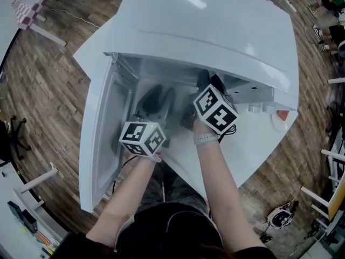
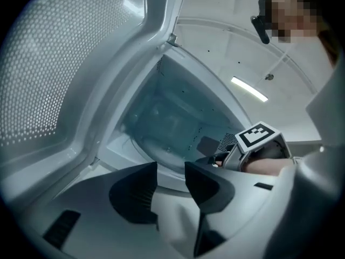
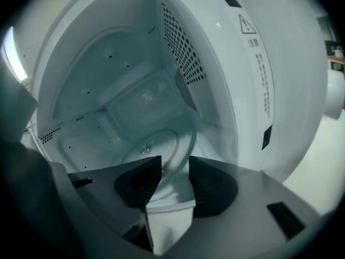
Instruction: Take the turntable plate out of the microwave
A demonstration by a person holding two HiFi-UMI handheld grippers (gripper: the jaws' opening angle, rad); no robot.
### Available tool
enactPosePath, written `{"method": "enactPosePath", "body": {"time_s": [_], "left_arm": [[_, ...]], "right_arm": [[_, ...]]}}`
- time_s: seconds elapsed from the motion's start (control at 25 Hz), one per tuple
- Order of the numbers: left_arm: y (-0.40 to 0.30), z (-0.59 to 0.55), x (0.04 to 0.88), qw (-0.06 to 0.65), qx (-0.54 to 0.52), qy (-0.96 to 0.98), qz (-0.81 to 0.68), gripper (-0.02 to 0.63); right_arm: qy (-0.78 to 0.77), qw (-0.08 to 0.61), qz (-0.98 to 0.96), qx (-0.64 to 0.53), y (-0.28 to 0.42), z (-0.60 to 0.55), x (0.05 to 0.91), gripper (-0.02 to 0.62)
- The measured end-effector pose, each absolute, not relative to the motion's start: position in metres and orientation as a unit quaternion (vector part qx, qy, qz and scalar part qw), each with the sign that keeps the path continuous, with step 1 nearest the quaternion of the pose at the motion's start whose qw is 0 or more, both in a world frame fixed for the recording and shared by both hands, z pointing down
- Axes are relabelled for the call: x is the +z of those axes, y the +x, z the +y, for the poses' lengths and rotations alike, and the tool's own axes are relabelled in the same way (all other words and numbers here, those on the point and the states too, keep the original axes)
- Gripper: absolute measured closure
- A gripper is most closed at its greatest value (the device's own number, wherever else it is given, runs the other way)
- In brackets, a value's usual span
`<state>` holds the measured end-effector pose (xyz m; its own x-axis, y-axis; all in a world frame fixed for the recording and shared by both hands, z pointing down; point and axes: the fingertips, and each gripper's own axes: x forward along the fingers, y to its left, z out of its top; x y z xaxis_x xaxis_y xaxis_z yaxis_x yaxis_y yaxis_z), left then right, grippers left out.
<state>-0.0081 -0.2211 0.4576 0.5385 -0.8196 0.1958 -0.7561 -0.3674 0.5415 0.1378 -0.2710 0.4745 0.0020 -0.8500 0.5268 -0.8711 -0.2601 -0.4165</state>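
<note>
A white microwave (image 1: 215, 31) stands on a white table with its door (image 1: 102, 144) swung open to the left. In the right gripper view the round glass turntable plate (image 3: 167, 144) lies on the cavity floor. My right gripper (image 3: 175, 169) is at the cavity mouth, its jaws open, and the plate's near rim shows in the gap without either pad pressing on it. My left gripper (image 2: 171, 169) is held open and empty in front of the cavity's left side, beside the door. In the head view both grippers (image 1: 158, 102) (image 1: 207, 82) reach into the opening.
The door's perforated window (image 2: 48, 74) stands close on the left of my left gripper. The right gripper's marker cube (image 2: 259, 136) is near on its right. The vented right cavity wall (image 3: 183, 53) flanks the plate. The table edge (image 1: 253, 161) and wooden floor (image 1: 48, 74) surround the microwave.
</note>
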Motion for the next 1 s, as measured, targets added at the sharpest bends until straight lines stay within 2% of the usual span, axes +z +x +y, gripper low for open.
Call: {"method": "enactPosePath", "body": {"time_s": [0.36, 0.56, 1.0], "left_arm": [[-0.008, -0.23, 0.46, 0.317, -0.058, 0.821, -0.472, 0.454], [-0.008, -0.239, 0.459, 0.335, -0.071, 0.814, -0.469, 0.454], [-0.007, -0.252, 0.46, 0.382, -0.071, 0.79, -0.475, 0.454]], "right_arm": [[0.707, -0.005, -0.602, 0.371, 0.14, -0.277, 0.471, 0.463], [0.695, -0.041, -0.594, 0.403, 0.136, -0.277, 0.471, 0.495], [0.688, -0.114, -0.568, 0.437, 0.14, -0.274, 0.469, 0.52]]}}
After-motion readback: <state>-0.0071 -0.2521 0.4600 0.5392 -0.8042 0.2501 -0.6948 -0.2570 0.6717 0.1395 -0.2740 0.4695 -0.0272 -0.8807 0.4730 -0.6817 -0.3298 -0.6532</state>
